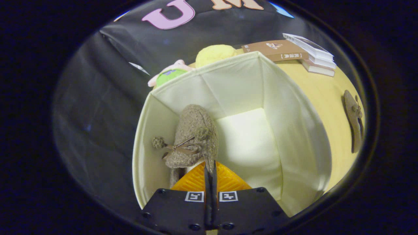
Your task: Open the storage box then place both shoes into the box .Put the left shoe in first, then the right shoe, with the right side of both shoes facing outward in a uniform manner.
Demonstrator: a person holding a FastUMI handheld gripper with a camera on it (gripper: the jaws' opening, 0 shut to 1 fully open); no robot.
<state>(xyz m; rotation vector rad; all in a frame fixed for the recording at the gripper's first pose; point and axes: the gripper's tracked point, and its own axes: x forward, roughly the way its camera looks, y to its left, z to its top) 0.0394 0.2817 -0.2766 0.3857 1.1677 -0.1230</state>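
The gripper [209, 166] pinches the rim of a fuzzy shoe [195, 137] hanging inside the open box [294, 130] — soft, light, floppy — so that thin edge seems the natural hold.

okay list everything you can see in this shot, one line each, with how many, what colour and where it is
storage box: one, cream fabric, open, on the table just ahead of the gripper
held shoe: one, grey-brown knit with pom-pom bow, inside the box by its left wall, its edge pinched in the gripper
second shoe: one, same grey-brown, lying on the table right of the box
books: a small stack, one brown cover and white ones, on the table beyond the box
plush toys: two, one yellow, one pink and green, behind the box's far wall
table: one, pale yellow, under everything
gripper: one, fingers closed together on the held shoe's edge, above the box
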